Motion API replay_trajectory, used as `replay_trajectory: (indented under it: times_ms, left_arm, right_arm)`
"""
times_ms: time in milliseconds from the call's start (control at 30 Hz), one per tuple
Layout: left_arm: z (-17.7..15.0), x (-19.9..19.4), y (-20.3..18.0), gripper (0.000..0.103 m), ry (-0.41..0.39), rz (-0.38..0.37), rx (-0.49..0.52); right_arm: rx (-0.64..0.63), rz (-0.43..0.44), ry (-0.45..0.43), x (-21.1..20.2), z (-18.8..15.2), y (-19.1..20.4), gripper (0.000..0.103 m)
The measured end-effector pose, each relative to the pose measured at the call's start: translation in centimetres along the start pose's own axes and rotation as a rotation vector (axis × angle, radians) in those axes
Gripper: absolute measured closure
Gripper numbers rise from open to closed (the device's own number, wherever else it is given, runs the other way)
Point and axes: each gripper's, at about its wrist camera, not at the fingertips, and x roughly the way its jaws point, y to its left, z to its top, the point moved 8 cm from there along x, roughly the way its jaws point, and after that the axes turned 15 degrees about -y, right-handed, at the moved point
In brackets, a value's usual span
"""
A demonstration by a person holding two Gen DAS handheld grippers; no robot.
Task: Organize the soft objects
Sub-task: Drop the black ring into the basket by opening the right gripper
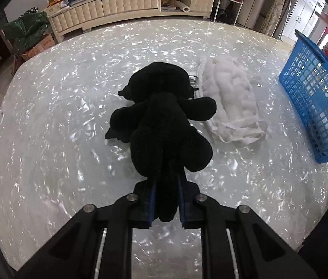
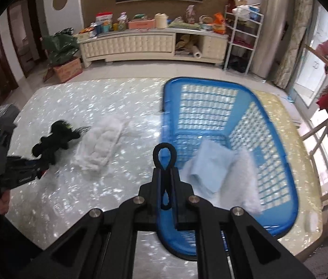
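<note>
Left gripper (image 1: 165, 197) pinched black plush toy (image 1: 164, 116) by one limb, body dangling over table (image 1: 47, 116) — likely for carry to blue basket (image 2: 268, 125). Right gripper (image 2: 165, 186) pressed together on black elastic loop (image 2: 164, 155), held at basket rim, above blue cloth (image 2: 210, 167) already inside. White fluffy cloth (image 1: 229, 100) lay on table beside basket — unsorted.
</note>
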Motion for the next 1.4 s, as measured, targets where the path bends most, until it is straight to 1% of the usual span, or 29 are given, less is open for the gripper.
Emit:
replay_trajectory:
  times_ms: [200, 367, 500, 633, 700, 733, 767, 800, 900, 933, 967, 1000, 1067, 1167, 1400]
  left_arm:
    - [-0.4, -0.7, -0.3, 0.089, -0.003, 0.006, -0.007]
    - [-0.5, -0.2, -0.1, 0.089, 0.004, 0.013, -0.008]
    - [-0.5, 0.3, 0.0, 0.089, 0.012, 0.008, -0.016]
    - [-0.2, 0.8, 0.1, 0.089, 0.010, 0.008, -0.025]
    - [-0.1, 0.7, 0.3, 0.089, 0.007, 0.007, -0.033]
    - [0.0, 0.6, 0.4, 0.089, 0.003, 0.010, -0.034]
    - [0.1, 0.5, 0.5, 0.089, 0.002, 0.008, -0.037]
    - [0.2, 0.3, 0.6, 0.089, -0.001, 0.010, -0.040]
    - [0.5, -0.4, 0.9, 0.089, -0.011, 0.016, -0.047]
    - [0.6, -0.7, 0.9, 0.089, -0.016, 0.013, -0.048]
    - [0.6, -1.1, 0.8, 0.089, -0.022, 0.013, -0.049]
    - [0.8, -1.5, 0.8, 0.089, -0.030, 0.012, -0.050]
    - [1.2, -2.5, 0.7, 0.089, -0.050, 0.009, -0.053]
    - [2.0, -4.1, 0.6, 0.089, -0.085, 0.008, -0.056]
    - [3.5, -7.8, -0.8, 0.089, -0.155, -0.005, -0.040]
  right_arm:
    - [0.032, -0.080, 0.051, 2.1, -1.2, -3.5, 0.096]
    - [0.030, -0.110, 0.099, 3.5, -2.3, -5.4, 0.096]
    - [0.028, -0.125, 0.116, 4.2, -2.6, -6.7, 0.096]
    - [0.021, -0.133, 0.138, 5.1, -2.8, -7.2, 0.095]
    - [0.027, -0.131, 0.141, 5.4, -2.8, -7.2, 0.084]
    - [0.027, -0.138, 0.140, 5.5, -2.8, -7.3, 0.069]
    - [0.026, -0.141, 0.131, 5.4, -2.7, -7.4, 0.050]
    - [0.023, -0.145, 0.125, 5.3, -2.6, -7.4, 0.041]
    - [0.009, -0.165, 0.096, 4.9, -2.3, -7.4, 0.037]
    - [0.007, -0.178, 0.092, 4.7, -2.2, -7.5, 0.033]
    - [0.004, -0.194, 0.086, 4.4, -2.1, -7.7, 0.026]
    - [0.006, -0.207, 0.079, 4.1, -2.0, -7.9, 0.022]
    - [0.014, -0.207, 0.045, 3.1, -1.6, -8.0, 0.000]
    - [-0.012, -0.229, 0.003, 1.8, -1.0, -7.9, 0.000]
    - [0.003, -0.194, -0.029, -0.4, -1.1, -6.7, 0.000]
